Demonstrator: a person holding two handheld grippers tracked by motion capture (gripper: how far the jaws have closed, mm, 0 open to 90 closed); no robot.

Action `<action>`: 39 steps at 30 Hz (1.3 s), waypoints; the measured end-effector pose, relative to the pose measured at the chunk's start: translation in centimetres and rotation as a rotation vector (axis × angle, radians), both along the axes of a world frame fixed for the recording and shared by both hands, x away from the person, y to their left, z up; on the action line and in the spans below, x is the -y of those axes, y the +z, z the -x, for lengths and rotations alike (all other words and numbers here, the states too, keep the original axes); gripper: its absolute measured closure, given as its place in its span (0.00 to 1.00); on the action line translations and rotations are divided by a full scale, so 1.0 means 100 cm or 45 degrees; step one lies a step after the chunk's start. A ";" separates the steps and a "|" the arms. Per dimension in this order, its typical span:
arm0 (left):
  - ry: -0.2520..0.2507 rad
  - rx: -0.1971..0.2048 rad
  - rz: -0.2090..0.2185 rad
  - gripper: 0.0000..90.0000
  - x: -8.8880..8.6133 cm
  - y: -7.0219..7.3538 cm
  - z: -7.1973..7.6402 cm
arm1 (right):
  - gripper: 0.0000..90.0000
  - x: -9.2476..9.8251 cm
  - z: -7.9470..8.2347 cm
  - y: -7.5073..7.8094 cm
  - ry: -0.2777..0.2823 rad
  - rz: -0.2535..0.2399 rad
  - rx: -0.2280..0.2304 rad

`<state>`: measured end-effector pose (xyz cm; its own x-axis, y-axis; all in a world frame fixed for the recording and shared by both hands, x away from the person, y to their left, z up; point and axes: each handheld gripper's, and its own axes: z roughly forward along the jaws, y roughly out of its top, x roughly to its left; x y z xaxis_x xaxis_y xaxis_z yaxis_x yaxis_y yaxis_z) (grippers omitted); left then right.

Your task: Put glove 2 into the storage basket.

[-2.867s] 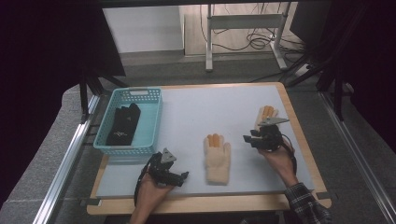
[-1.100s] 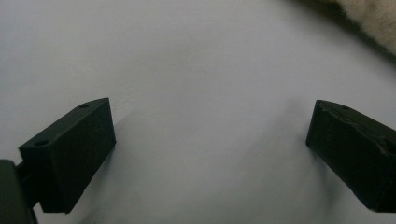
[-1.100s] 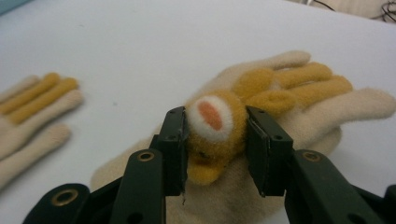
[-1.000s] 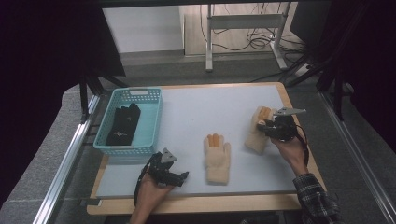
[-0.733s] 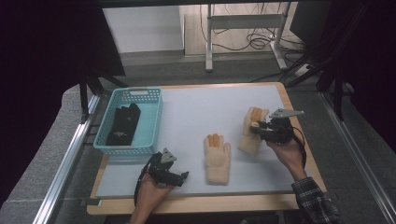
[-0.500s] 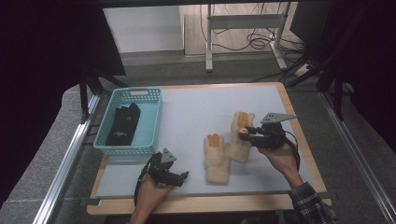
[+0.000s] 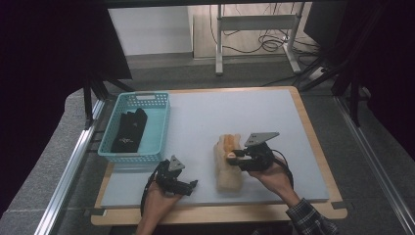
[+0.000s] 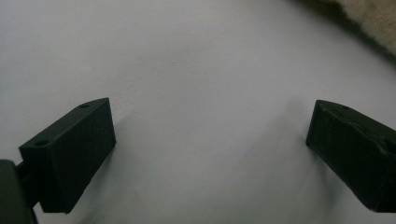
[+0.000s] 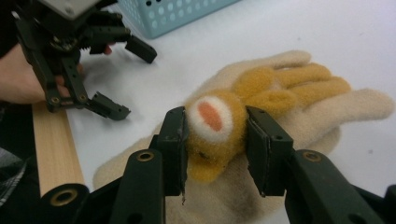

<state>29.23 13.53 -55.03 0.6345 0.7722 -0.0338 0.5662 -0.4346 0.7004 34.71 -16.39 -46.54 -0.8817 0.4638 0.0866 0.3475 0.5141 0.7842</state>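
My right gripper [image 7: 235,156] [image 9: 215,135] is shut on a fuzzy orange-yellow glove [image 7: 229,145] [image 9: 280,86], gripping the end with a white and orange patch. It holds that glove right over a cream glove [image 7: 229,177] [image 9: 359,105] that lies flat on the white table top [image 7: 235,107], fingers pointing away. Whether the two gloves touch I cannot tell. My left gripper [image 7: 189,185] [image 8: 210,149] [image 9: 128,79] rests open near the front edge, left of the gloves, with bare table between its jaws. A corner of the cream glove [image 8: 373,16] shows past them.
A turquoise basket [image 7: 157,128] stands at the table's left with a black glove [image 7: 128,131] inside. A wooden rim [image 7: 220,213] runs along the front edge. Metal rails [image 7: 68,171] flank the table's left side.
My right gripper has carried the orange-yellow glove leftward from the table's right side to above the cream glove. The left gripper has stayed put.
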 end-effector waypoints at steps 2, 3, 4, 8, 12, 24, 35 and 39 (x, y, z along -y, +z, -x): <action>0.000 0.000 -0.001 0.02 0.000 0.000 0.000 | 0.67 -0.004 -0.001 -0.008 -0.001 0.027 -0.002; 0.000 0.000 0.000 0.02 0.000 0.000 0.000 | 0.66 -0.006 -0.002 -0.011 -0.003 0.038 -0.007; 0.000 0.000 0.000 0.02 0.000 0.000 0.000 | 0.66 -0.006 -0.002 -0.011 -0.003 0.038 -0.007; -0.004 -0.001 -0.003 0.02 0.000 0.000 0.000 | 0.62 -0.010 -0.008 -0.031 -0.023 0.063 -0.036; -0.004 -0.001 -0.003 0.02 0.000 0.000 0.000 | 0.55 -0.010 -0.008 -0.032 -0.027 0.057 -0.036; -0.003 0.000 -0.004 0.02 0.000 0.000 0.000 | 0.72 0.030 -0.012 -0.012 -0.146 0.062 0.017; -0.001 -0.002 -0.001 0.02 0.000 0.000 0.000 | 0.96 0.041 0.002 -0.046 -0.103 0.128 -0.079; -0.001 -0.002 -0.002 0.02 0.000 0.000 0.000 | 0.96 0.037 0.004 -0.052 -0.092 0.138 -0.093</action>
